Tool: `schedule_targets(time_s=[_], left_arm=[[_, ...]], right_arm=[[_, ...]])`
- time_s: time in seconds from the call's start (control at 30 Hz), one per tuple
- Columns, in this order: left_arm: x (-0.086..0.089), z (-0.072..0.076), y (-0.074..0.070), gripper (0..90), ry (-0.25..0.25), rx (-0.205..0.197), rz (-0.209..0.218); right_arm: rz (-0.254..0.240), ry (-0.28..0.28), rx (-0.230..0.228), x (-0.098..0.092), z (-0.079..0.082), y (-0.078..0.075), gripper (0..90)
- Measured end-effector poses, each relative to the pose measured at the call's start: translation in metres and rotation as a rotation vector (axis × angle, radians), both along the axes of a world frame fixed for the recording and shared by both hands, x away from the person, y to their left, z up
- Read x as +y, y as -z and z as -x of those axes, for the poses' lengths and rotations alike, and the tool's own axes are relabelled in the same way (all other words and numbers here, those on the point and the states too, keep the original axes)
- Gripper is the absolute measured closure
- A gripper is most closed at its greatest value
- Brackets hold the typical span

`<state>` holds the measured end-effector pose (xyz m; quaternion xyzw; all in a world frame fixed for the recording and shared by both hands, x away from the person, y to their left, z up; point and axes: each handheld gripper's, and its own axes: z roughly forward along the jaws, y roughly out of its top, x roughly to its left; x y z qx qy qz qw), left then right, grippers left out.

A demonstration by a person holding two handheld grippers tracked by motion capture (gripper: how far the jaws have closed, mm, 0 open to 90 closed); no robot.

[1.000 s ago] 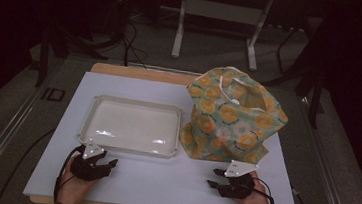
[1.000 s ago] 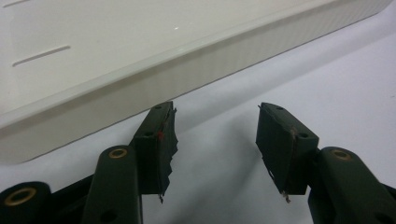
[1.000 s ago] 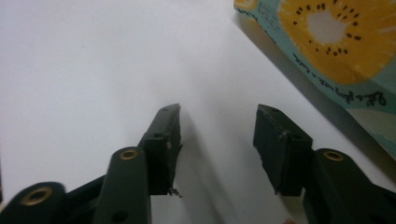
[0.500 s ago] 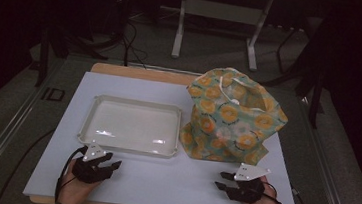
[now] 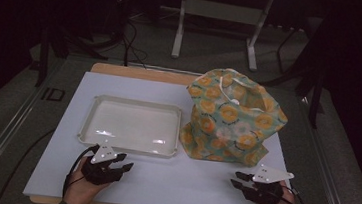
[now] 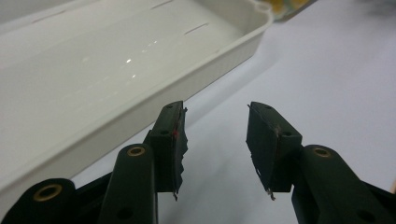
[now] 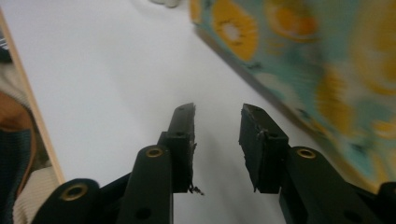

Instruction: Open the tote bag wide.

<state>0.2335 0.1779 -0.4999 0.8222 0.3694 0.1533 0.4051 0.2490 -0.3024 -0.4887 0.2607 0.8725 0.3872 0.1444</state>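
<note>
Your left gripper (image 5: 124,162): at the near left of the table, jaws apart with nothing between them; they have just been closing. In the left gripper view its tips (image 6: 215,135) hover over bare table just beside the tray's near wall.
Your right gripper (image 5: 240,180): at the near right, jaws likewise apart on nothing and just been closing, tips pointing left across the table. In the right gripper view (image 7: 217,133) the bag's lower edge lies close to the right of the jaws.
Table (image 5: 191,183): white top, with a wooden edge showing at the near and far sides.
Tray (image 5: 91,123): white, shallow, rectangular, lying flat at the left middle, just beyond your left gripper, untouched.
Bag (image 5: 232,119): teal cloth with orange rounds, standing crumpled at the right middle, its near corner just beside the tray's right end, beyond your right gripper and apart from it.
Beyond the table: grey floor, cables, metal stand legs (image 5: 178,31).
</note>
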Motion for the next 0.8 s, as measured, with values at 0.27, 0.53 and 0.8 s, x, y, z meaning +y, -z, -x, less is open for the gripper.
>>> schedule_targets(time_s=[0.27,0.53,0.8], left_arm=[[-0.009,-0.010,-0.019,55.2,0.076,-0.033,0.017],[-0.020,-0.025,-0.029,53.3,0.137,-0.049,0.038],[-0.042,-0.049,-0.034,51.0,0.175,-0.041,0.040]], right_arm=[[-0.079,0.067,-0.024,-0.030,-0.001,-0.017,64.5],[-0.130,0.095,-0.011,-0.038,-0.015,-0.023,54.7],[-0.130,0.091,-0.024,-0.027,-0.030,-0.029,55.4]])
